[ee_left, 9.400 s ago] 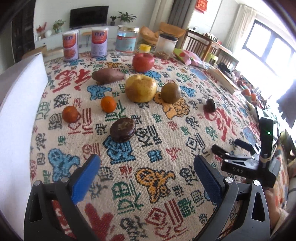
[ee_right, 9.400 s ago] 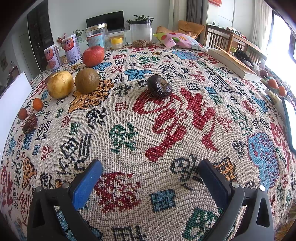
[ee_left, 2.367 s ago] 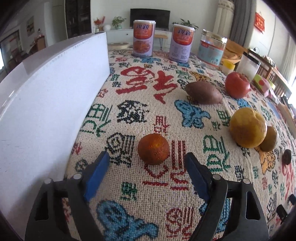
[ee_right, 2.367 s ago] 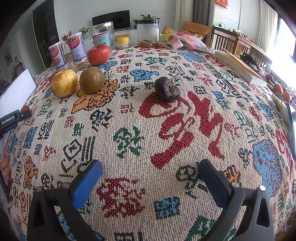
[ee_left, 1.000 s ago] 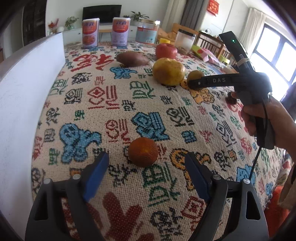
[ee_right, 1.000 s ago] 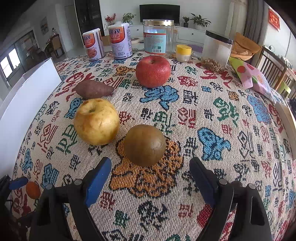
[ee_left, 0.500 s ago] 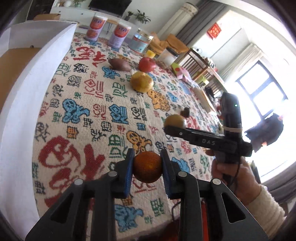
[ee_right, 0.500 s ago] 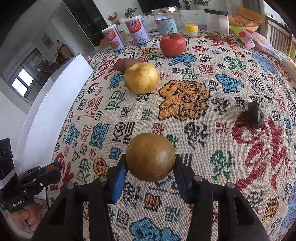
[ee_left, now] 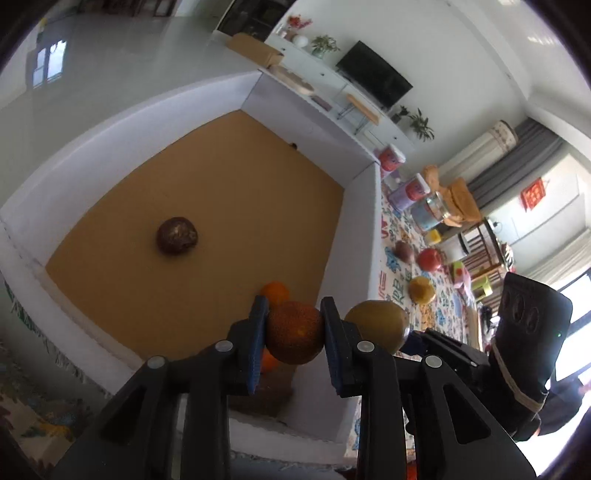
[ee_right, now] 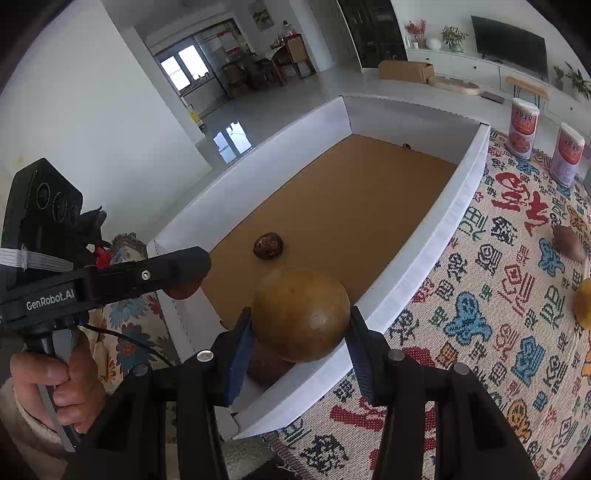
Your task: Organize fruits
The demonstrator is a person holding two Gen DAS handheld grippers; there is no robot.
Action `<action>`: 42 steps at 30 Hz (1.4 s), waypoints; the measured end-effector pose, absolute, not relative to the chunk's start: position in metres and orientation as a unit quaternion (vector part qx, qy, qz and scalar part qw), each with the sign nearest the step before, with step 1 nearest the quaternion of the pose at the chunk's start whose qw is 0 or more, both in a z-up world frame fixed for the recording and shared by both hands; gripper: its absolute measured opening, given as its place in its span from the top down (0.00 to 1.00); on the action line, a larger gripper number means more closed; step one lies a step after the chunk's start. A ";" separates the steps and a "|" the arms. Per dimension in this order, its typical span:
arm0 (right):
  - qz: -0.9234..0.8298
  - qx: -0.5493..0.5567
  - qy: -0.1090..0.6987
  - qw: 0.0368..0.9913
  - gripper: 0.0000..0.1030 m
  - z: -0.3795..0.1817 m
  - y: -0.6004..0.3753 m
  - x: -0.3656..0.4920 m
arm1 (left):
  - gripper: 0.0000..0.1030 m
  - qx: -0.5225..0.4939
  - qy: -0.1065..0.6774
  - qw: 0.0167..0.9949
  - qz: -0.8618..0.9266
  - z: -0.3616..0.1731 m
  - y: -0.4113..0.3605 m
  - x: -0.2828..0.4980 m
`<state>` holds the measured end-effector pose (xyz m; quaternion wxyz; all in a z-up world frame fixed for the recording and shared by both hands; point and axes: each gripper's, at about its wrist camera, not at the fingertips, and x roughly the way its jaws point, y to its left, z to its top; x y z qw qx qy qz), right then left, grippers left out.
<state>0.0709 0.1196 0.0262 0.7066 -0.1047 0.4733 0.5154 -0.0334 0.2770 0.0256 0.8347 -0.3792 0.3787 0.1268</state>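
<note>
The left gripper (ee_left: 294,334) pinches an orange (ee_left: 295,331) and the right gripper (ee_right: 301,332) a brown fruit (ee_right: 301,319), both over a white box (ee_right: 424,266). Beside the box lies a patterned cloth (ee_right: 480,332); beyond it are a grey floor (ee_right: 280,96) and a TV (ee_right: 509,35).

Two tins (ee_right: 522,127) upright on patterned cloth (ee_right: 491,325); television (ee_right: 509,35) on far wall; cardboard box (ee_right: 404,70) on floor; potted plant (ee_right: 453,37).
</note>
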 end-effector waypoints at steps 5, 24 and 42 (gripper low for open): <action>0.503 -0.135 0.465 0.716 0.41 -0.001 0.155 0.058 | 0.46 -0.336 0.377 0.838 0.208 0.012 0.283 -0.038; 0.125 -0.102 0.409 0.898 0.00 -0.057 -0.172 0.151 | 0.14 -0.150 0.402 0.897 -0.103 0.022 0.018 0.064; 0.008 -0.007 0.465 0.885 0.00 -0.093 -0.250 0.169 | 0.00 -0.009 0.451 0.892 0.028 -0.087 -0.024 0.201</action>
